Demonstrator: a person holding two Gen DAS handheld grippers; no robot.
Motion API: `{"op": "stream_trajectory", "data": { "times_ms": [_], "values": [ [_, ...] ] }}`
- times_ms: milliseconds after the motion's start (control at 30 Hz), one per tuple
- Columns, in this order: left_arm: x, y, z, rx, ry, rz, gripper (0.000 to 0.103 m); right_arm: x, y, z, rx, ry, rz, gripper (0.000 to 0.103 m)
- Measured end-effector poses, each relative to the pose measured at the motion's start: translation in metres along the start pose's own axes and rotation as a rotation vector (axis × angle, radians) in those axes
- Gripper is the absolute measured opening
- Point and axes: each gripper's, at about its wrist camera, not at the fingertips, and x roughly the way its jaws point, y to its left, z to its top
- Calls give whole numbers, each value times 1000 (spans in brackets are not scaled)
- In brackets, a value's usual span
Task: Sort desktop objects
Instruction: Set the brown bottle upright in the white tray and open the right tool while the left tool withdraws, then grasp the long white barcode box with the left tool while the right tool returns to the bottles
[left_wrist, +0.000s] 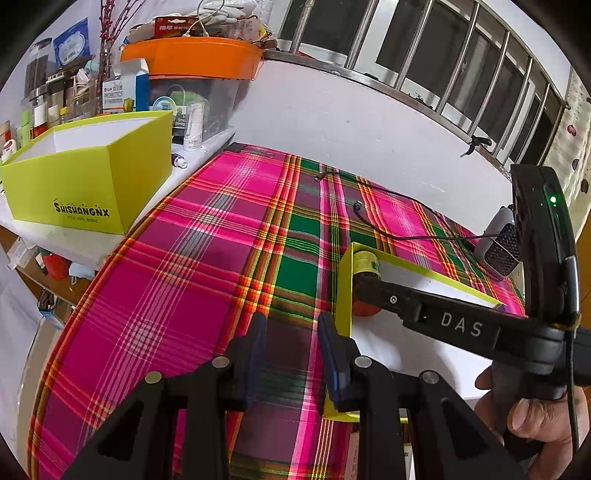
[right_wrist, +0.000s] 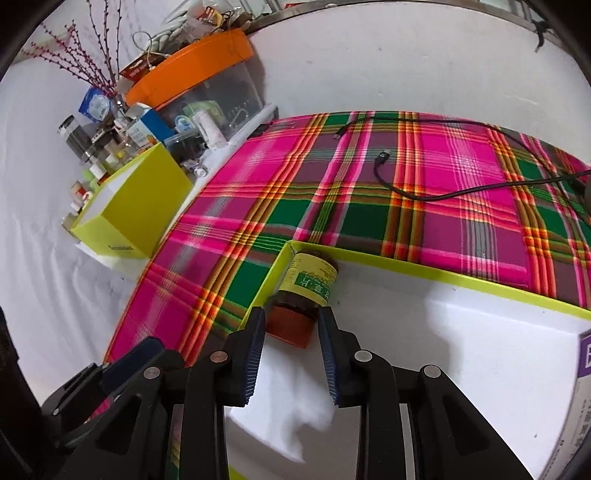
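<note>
**Bottle laid in the tray corner, right claw spread around its cap**

My right claw (right_wrist: 291, 347) is released: the blue pads (right_wrist: 255, 354) stand either side of the bottle's red cap, apart from it, gripping nothing. The bottle (right_wrist: 308, 291) lies on its side in the far left corner of the shallow yellow-rimmed tray (right_wrist: 443, 275), its base against the rim. I judge that corner suits it because the two walls stop a round bottle from rolling. A purple-printed box (right_wrist: 585, 354) shows at the tray's right edge, so this tray looks to be where the sorted things collect.

My left claw (left_wrist: 291, 354) is also released and empty, hanging over the cloth just beside the tray's left wall, clear of the right claw's work. From there I see my right hand (left_wrist: 535, 417) on its handle.

The worktop is covered with a pink, green and red plaid cloth (right_wrist: 461, 158), with a black cable (right_wrist: 424, 192) trailing across it. To the left, off the cloth, stands a tall yellow box (left_wrist: 88, 184), open and showing white inside. Behind it are jars, small cartons, a clear bin with an orange lid (left_wrist: 192, 59) and dry twigs. A white wall and a barred window (left_wrist: 461, 66) close the back.
</note>
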Motion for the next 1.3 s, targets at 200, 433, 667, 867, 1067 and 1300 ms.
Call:
{"op": "stream_trajectory", "data": {
  "times_ms": [200, 433, 667, 867, 1067, 1300],
  "values": [
    [1, -2, -1, 7, 1, -4, 29, -15, 0, -3, -4, -14, 8, 31],
    [-1, -3, -1, 16, -13, -5, 29, -70, 0, -25, -34, -98, 13, 31],
    [-3, -10, -3, 47, -34, -6, 29, -135, -29, -65, 22, -191, -34, 32],
    [-4, -18, -6, 74, -41, -12, 29, -172, -56, -104, 92, -223, -67, 32],
    [-10, -21, -16, 89, -45, -32, 29, -192, -77, -138, 135, -224, -119, 32],
    [-28, -18, -32, 79, -30, -60, 29, -199, -99, -160, 186, -219, -169, 32]
  ]
}}
